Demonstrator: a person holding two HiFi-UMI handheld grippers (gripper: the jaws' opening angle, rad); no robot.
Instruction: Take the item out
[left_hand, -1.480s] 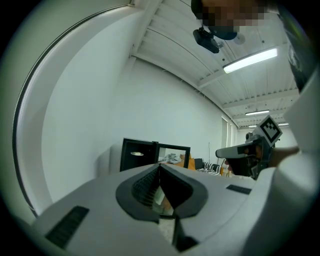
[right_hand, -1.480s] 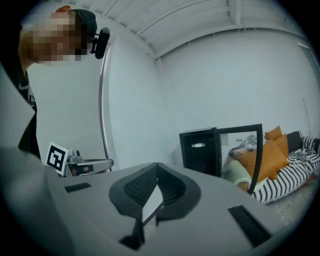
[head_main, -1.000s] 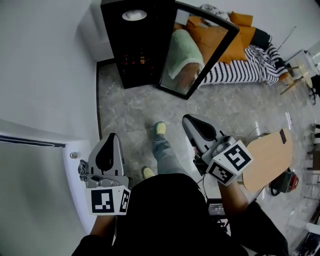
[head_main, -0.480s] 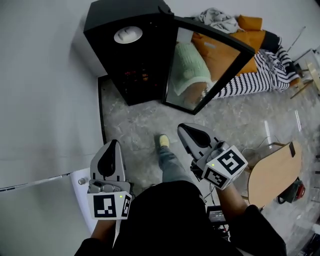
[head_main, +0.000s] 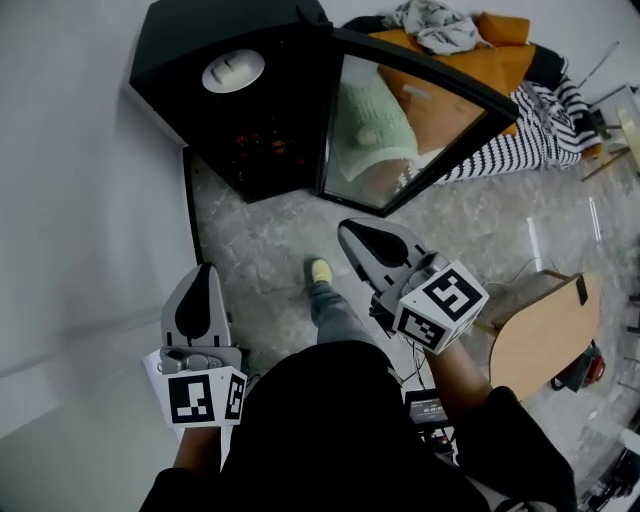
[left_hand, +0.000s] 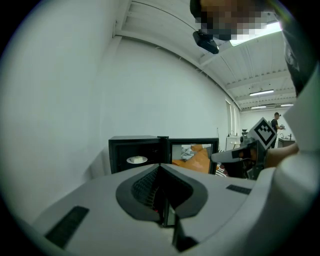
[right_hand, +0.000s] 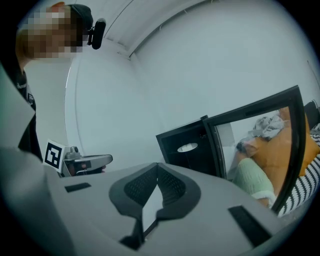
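**Both grippers closed and empty as the person nears the open cabinet**

The left gripper has its jaws pressed together with nothing between them, and the right gripper is the same: closed and carrying nothing. In the head view both are held out level in front of the person, the left gripper near the wall and the right gripper closer to the glass door, which stands swung wide open.

Over the last second the black cabinet has grown larger in the head view, and a foot is stepping toward it across the floor. The item, a pale piece on a plate, sits inside the cabinet, well apart from either gripper. The approach looks under way; the jaws will likely have to open before any grasp.
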